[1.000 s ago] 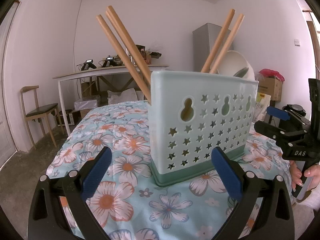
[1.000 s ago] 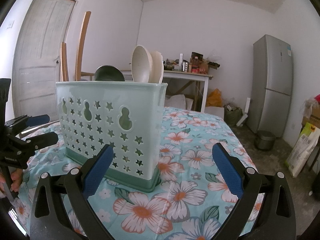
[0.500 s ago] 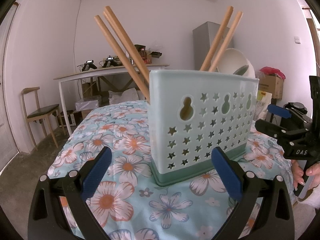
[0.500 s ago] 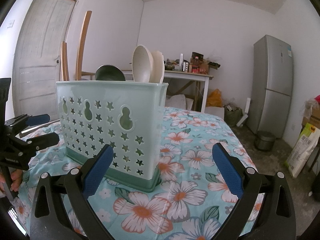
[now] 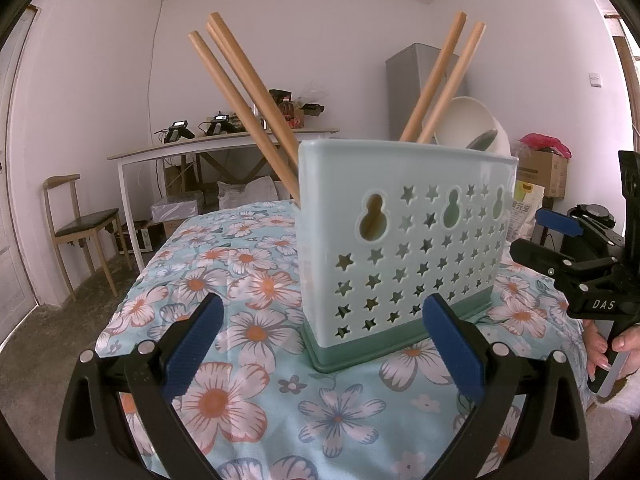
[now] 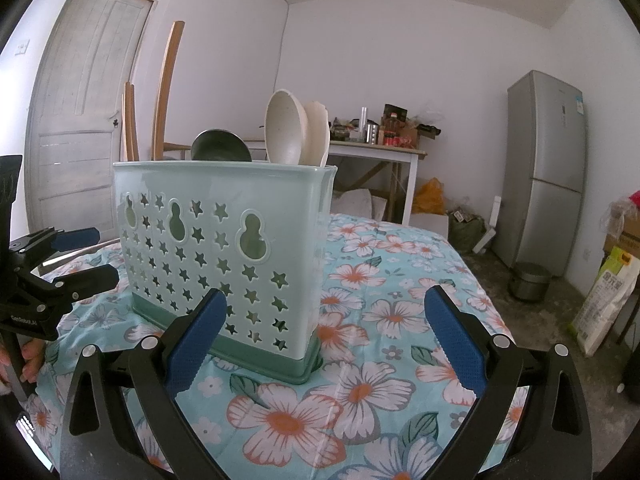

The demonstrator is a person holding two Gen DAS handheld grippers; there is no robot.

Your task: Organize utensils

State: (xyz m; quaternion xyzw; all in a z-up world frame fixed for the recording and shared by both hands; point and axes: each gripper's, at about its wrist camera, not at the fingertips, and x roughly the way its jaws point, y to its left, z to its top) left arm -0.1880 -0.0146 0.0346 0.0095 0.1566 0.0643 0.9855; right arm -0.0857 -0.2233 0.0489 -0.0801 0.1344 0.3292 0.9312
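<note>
While both hand-held grippers (image 5: 320, 344) (image 6: 322, 338) gape empty, one caddy (image 5: 404, 248) holds four chopsticks (image 5: 248, 100), three spoons (image 6: 286, 132).

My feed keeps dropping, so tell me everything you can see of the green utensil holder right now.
The utensil holder is a pale mint plastic caddy on a darker green base, its walls punched with star and gourd-shaped holes. It stands upright on the floral tablecloth. Four wooden chopsticks lean out of one end; white spoons and a dark ladle rise from the other. Both open tongs, left and right, sit clear of it.
</note>
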